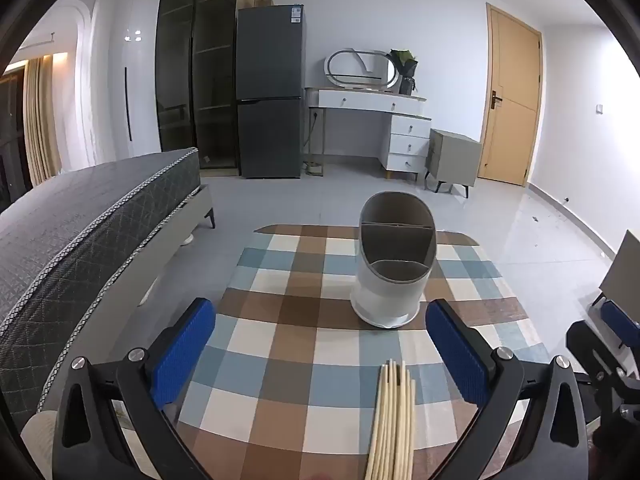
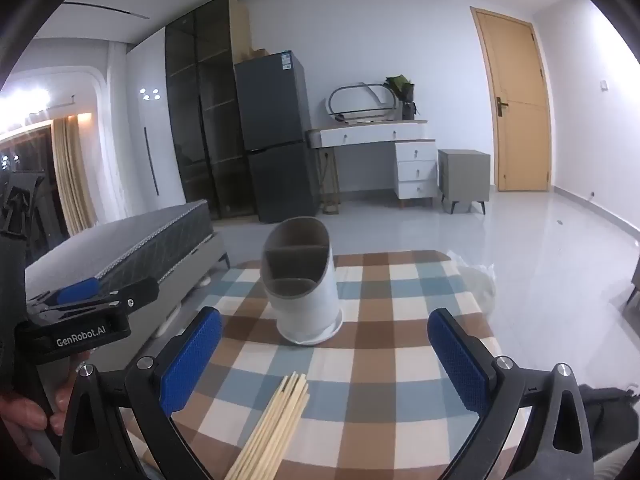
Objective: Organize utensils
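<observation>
Scene: a table [image 1: 280, 344] under a blue, brown and cream checked cloth, in a bedroom w/ a grey bed at left.
Holder: white oval plastic utensil holder w/ grey divided interior [image 1: 390, 264] stands upright mid-table, its compartments apparently empty.
Chopsticks: bundle of pale wooden chopsticks [image 1: 394, 420] lies flat on the cloth at the near edge, tips toward the holder, well short of it.
Left gripper [image 1: 320, 352]: blue-padded, released wide, nothing between pads; hovers over the bundle.
Right gripper [image 2: 324, 356]: likewise spread, empty, bundle [image 2: 272, 428] lying low between its fingers.
Step, judged: first pickup.
Tip: descend square, close across the bundle's middle so sticks don't fan; approach the holder from above, avoid tipping it.
</observation>
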Action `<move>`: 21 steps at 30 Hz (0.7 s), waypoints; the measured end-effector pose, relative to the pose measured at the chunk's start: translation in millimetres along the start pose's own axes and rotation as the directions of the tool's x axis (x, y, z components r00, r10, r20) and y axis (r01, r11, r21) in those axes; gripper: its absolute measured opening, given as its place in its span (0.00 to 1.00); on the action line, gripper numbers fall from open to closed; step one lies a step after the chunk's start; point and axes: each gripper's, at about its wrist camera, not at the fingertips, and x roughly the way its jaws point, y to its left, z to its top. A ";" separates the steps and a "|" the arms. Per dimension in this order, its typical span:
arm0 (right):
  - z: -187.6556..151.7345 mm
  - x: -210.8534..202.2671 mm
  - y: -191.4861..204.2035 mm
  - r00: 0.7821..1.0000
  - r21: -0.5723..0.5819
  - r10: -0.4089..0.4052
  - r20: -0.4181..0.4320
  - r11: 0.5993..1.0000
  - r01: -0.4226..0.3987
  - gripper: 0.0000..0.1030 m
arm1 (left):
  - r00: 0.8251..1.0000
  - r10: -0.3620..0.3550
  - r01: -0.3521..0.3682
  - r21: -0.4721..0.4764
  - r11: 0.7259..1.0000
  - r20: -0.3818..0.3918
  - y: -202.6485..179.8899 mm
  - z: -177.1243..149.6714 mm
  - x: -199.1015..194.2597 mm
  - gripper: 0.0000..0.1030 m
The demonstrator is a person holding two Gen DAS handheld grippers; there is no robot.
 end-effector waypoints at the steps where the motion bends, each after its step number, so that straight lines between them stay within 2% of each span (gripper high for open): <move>1: 0.1 -0.3 0.0 1.000 -0.003 -0.004 0.003 1.000 0.004 1.00 | 1.000 0.000 0.000 0.002 1.000 0.000 0.3 -0.3 -0.4 0.99; 8: -7.3 -3.1 4.9 1.000 -0.012 -0.021 0.022 1.000 0.021 1.00 | 1.000 0.006 -0.006 0.012 1.000 0.006 -10.7 -5.1 -1.4 0.99; 10: 1.1 -3.3 -2.9 1.000 0.007 -0.016 0.004 1.000 0.016 1.00 | 1.000 -0.003 0.003 0.014 1.000 0.009 -5.5 -5.6 -0.5 0.99; 21: 2.2 -5.4 -0.6 1.000 -0.002 -0.022 0.005 1.000 0.022 1.00 | 1.000 -0.007 0.007 0.013 1.000 -0.004 -2.5 -2.1 0.7 0.99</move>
